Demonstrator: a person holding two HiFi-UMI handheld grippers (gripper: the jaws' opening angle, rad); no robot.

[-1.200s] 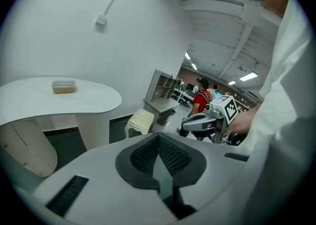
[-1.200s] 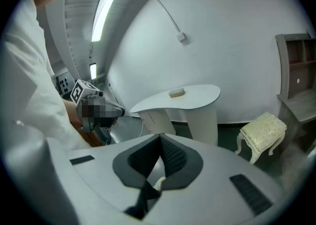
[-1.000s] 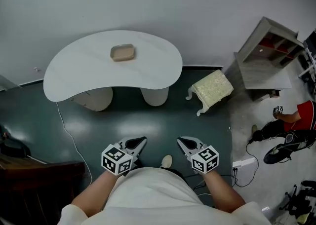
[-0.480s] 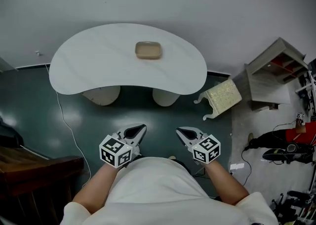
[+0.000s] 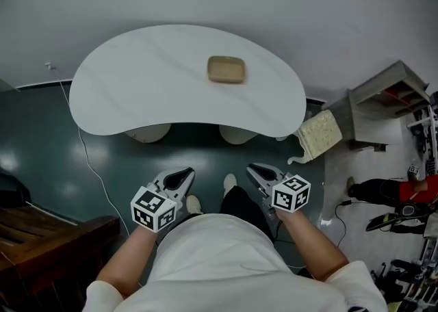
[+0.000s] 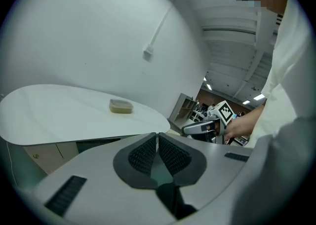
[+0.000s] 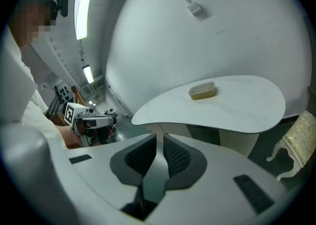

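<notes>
We see a big white table (image 5: 137, 81) with a curved edge standing by the wall. To the right of it stand a grey shelf (image 5: 383, 102) and a small cushioned stool (image 5: 320, 134) on the dark floor. The left gripper (image 5: 179, 179) and the right gripper (image 5: 259, 174) are held near our body, well apart from the table. Each has its pads pressed together with only a thin slit between, and nothing is inside. On the table, towards its back and right part, lies a small flat box (image 5: 226, 70) of tan colour. Its lid is on, so we cannot tell what is in it.
</notes>
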